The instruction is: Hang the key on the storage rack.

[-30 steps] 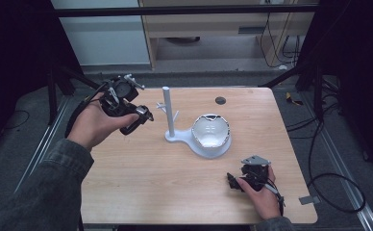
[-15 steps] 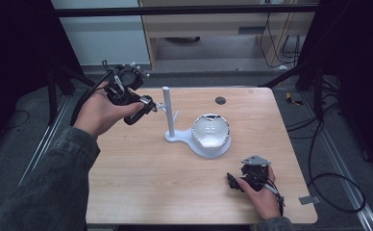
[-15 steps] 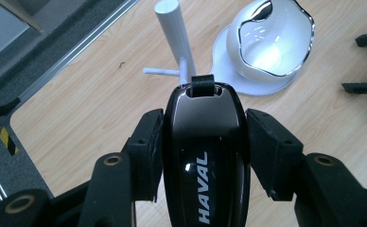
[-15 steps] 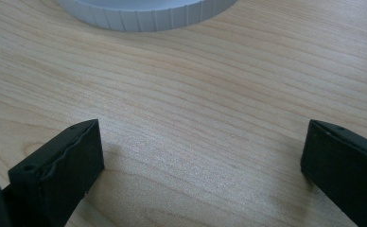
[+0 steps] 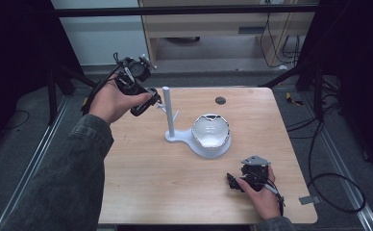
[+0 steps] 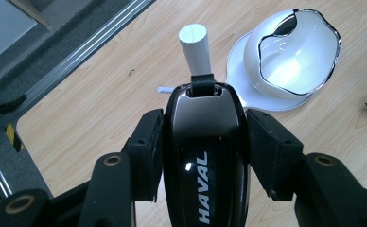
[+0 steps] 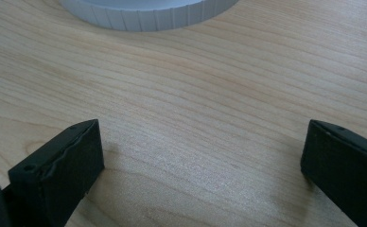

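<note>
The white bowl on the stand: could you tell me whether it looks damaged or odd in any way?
Yes. The white bowl on the stand's base has a jagged, uneven rim, like a cracked eggshell, with a dark shiny edge. It may be made that way; no loose pieces lie on the table.

**Materials and Surface Finish**

Key fob point(image 6: 204, 156): glossy dark plastic, smooth, with sharp reflections and silver lettering; a matt black fabric loop at its tip.

Stand point(image 5: 169, 113): smooth white plastic, matt on the post; the base edge is ribbed.

Bowl point(image 5: 212, 131): glossy white interior with a mirror-bright, chrome-like rim.

Table point(image 5: 175, 183): light wood-grain surface, smooth, low sheen.

Gripper pads point(image 7: 73, 161): matt black, rubber-like, slightly textured.

Sleeve point(image 5: 64, 178): dark woven cloth.
</note>
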Demonstrator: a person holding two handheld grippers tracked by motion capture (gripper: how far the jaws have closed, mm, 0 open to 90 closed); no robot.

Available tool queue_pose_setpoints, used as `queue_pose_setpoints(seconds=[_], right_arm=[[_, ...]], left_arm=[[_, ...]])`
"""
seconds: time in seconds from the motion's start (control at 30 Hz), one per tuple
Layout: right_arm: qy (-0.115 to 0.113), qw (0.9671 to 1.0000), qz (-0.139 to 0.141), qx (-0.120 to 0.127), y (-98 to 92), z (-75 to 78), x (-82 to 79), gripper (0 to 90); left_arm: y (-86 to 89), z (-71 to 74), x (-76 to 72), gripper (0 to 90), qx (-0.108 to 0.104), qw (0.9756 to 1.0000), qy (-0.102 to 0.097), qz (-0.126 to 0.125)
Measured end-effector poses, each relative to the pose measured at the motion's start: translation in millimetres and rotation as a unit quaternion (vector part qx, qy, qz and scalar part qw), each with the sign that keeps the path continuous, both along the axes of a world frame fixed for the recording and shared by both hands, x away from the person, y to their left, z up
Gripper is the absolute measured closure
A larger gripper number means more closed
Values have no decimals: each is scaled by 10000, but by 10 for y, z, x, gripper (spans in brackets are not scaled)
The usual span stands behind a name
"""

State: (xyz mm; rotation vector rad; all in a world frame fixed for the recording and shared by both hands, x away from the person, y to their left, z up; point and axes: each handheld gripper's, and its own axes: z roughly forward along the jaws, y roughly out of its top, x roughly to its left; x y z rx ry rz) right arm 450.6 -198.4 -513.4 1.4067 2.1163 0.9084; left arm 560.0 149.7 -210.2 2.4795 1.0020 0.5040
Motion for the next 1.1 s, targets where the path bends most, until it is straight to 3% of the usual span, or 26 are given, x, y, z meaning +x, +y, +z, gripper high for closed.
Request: queue_pose_setpoints(seconds=[0.4, 0.87, 1.1], right_arm=[[17, 10000, -6, -6, 1, 3, -3, 5], [17, 10000, -4, -11, 1, 3, -3, 5], [16, 10000, -5, -11, 1, 3, -3, 5]], left_arm=[[32, -105, -59, 489, 105, 9999, 47, -6], [179, -377, -225, 489, 251, 9996, 161, -3], [209, -486, -266, 489, 227, 9995, 213, -34]])
